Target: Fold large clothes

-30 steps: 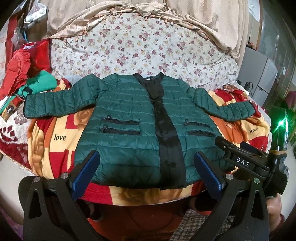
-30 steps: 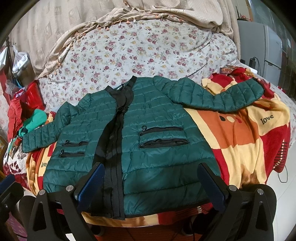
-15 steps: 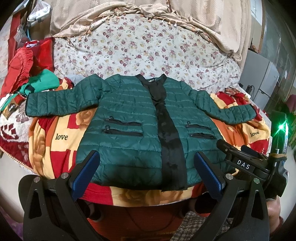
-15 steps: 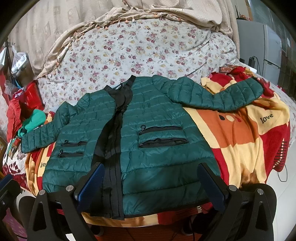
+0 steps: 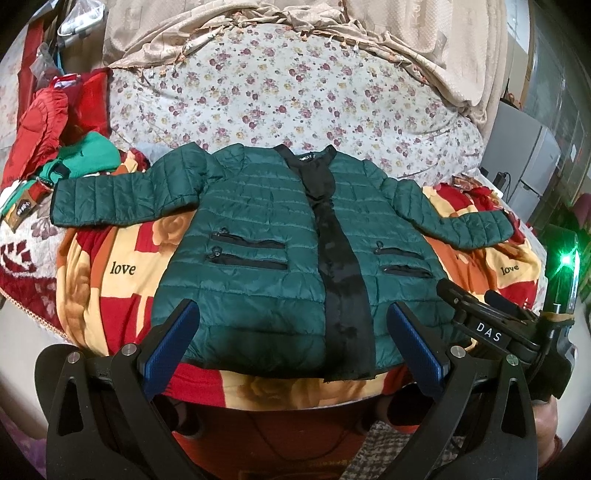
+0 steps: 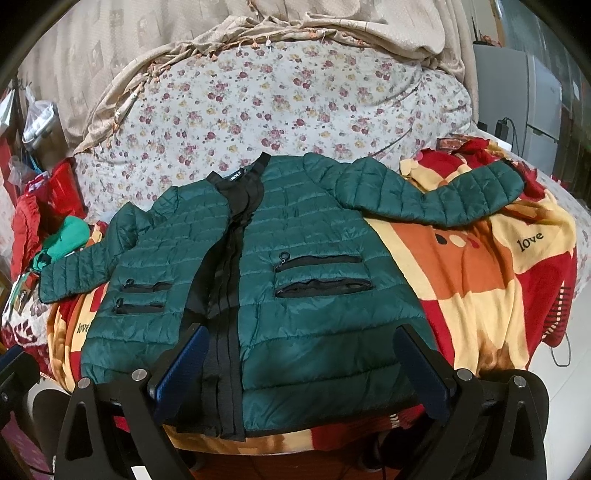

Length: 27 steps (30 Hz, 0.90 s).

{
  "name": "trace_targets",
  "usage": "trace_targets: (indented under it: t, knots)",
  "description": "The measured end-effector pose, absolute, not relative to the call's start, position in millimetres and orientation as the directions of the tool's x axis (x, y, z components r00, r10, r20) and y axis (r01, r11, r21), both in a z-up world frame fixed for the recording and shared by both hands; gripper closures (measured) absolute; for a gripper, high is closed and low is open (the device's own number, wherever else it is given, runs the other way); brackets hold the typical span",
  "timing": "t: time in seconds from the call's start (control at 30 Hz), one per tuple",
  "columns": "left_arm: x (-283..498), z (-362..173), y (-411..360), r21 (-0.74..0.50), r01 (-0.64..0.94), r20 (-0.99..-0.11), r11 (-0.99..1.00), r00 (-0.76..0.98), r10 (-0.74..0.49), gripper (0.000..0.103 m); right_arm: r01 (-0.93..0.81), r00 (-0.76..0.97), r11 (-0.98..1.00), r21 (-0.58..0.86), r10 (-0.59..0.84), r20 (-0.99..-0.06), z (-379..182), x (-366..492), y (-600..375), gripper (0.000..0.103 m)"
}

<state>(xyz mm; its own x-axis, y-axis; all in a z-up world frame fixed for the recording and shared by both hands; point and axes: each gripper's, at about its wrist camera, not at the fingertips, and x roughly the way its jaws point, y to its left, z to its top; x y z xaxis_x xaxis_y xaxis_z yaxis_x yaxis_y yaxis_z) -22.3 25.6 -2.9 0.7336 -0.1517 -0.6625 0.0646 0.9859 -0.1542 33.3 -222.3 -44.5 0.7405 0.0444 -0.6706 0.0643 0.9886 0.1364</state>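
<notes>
Jacket point(image 5: 258, 266): dark green, quilted, lying face up and spread flat at frame centre in both views, on a red, orange and yellow blanket point(image 5: 122, 266) printed "love". Both sleeves extend outward; the black front placket point(image 5: 341, 295) runs from collar to hem. The collar label text is too small to read.

Left gripper point(image 5: 293, 345): fingers wide apart, holding nothing, positioned at the lower frame edge over the hem; contact with the fabric cannot be determined. Right gripper point(image 6: 304, 369): fingers equally wide apart, empty, also over the hem. Its body appears at the lower right of the left wrist view, marked "DAS".

Behind the blanket lies a floral sheet point(image 5: 295, 96), with a beige fringed cloth point(image 6: 258, 29) above it. Red and green clothing point(image 5: 55, 147) is piled at the left edge, partly cut off. A grey appliance point(image 6: 517, 92) stands at upper right.
</notes>
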Motion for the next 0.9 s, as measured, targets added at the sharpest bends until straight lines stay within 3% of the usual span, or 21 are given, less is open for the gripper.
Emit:
trace_targets:
  t: [0.3, 0.6, 0.9]
  knots:
    - [-19, 0, 33, -0.161, 0.009, -0.650, 0.987, 0.752, -0.113, 0.001, 0.075, 0.818, 0.991, 0.109, 0.001, -0.575, -23, 21, -218, 0.004]
    - [-13, -7, 45, -0.103, -0.100, -0.652, 0.990, 0.758, 0.008, 0.001, 0.096, 0.757, 0.986, 0.138, 0.018, -0.653, -39, 31, -222, 0.004]
    - [3, -26, 54, -0.092, -0.142, -0.717, 0.986, 0.697, 0.033, 0.001, 0.014, 0.718, 0.997, 0.082, 0.048, -0.694, -54, 34, -197, 0.004]
